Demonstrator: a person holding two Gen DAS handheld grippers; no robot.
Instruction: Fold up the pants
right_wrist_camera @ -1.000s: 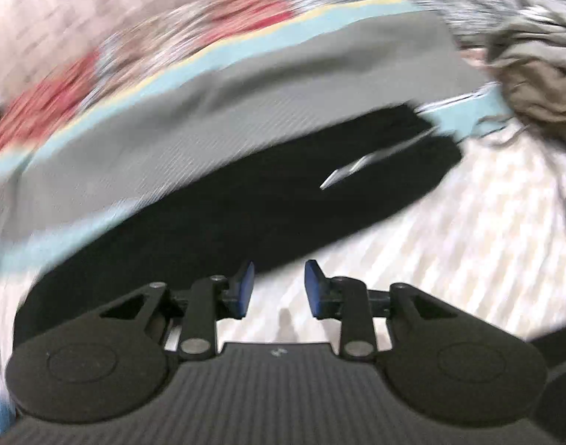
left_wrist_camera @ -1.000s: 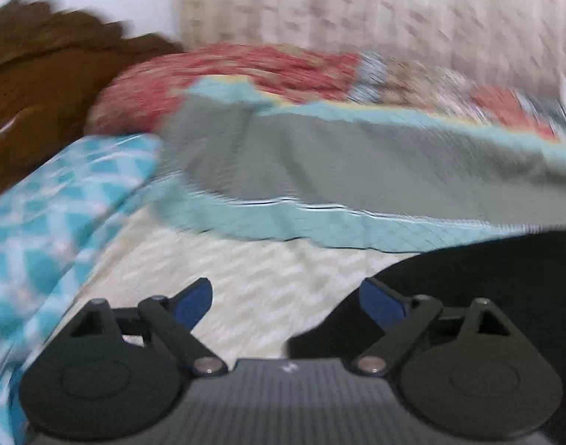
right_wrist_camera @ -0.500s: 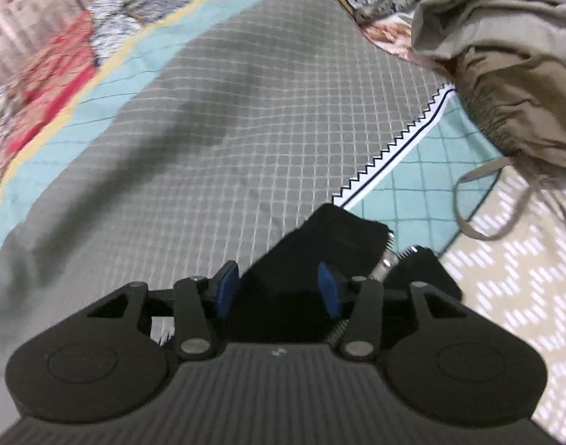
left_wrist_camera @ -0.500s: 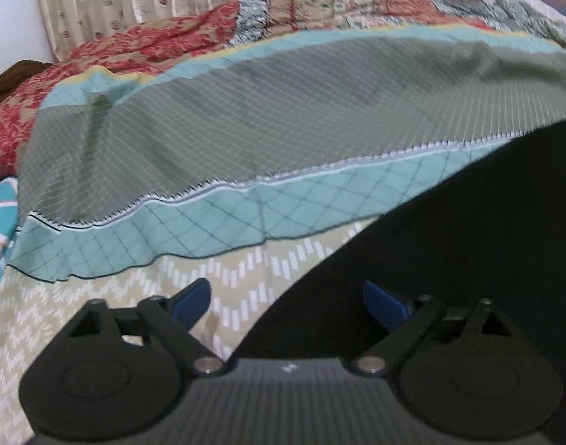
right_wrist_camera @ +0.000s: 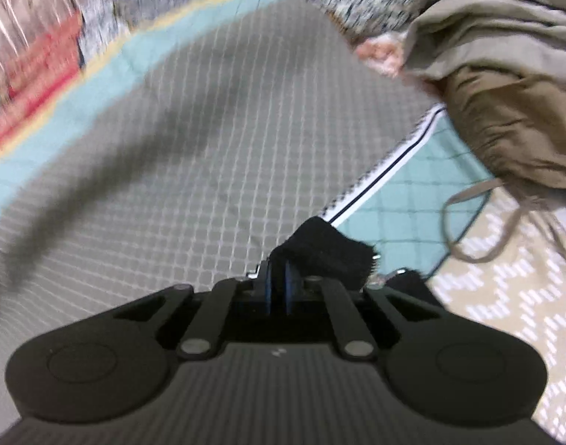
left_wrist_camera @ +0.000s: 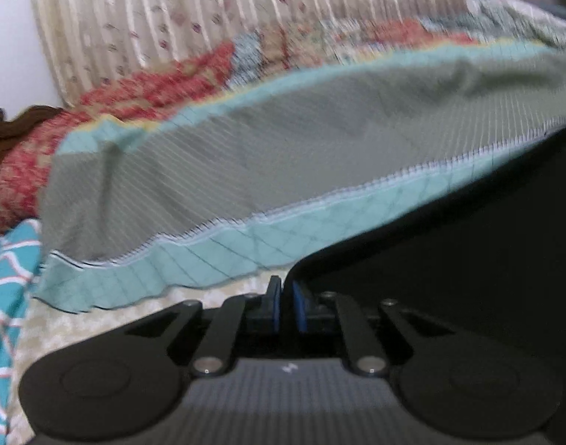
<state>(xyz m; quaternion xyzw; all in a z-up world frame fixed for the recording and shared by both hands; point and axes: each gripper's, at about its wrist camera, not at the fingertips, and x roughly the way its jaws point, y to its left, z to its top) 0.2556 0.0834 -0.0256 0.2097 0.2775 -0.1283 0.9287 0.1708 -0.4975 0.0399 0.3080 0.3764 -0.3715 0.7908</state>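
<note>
Both grippers are pinching the pants on the bed, so this reads as the grab-and-lift step ahead of a fold.

Left gripper [left_wrist_camera: 286, 302]: pads are sitting nearly together at the edge of the pants [left_wrist_camera: 468, 259], which are filling the right side of that view as a dark sheet. The black cloth is reaching right up to the pads, so it looks clamped, but the view is blurry and I'm inferring the hold rather than seeing the cloth between them.

Right gripper [right_wrist_camera: 279, 291]: pads are narrow and biting a bunched corner of the pants [right_wrist_camera: 331, 248], which is sticking up just past the fingertips. Something small and metallic is showing beside the bunch; it's too blurred to identify.

Everything is lying on a quilt [left_wrist_camera: 283, 155], grey with a teal border, over a beige zigzag sheet [right_wrist_camera: 505, 289]. A pile of tan clothes [right_wrist_camera: 505, 92] with a loose drawstring is sitting near the right gripper, apart from the pants.

Next move, my judgement: both ends are needing to travel together, keeping the cloth taut between them, then one end is going over the other and getting laid flat with the edges aligned. Risks: a thin pinch slipping on the left side, and the drawstring getting snagged if the right gripper is swinging toward the pile.
</note>
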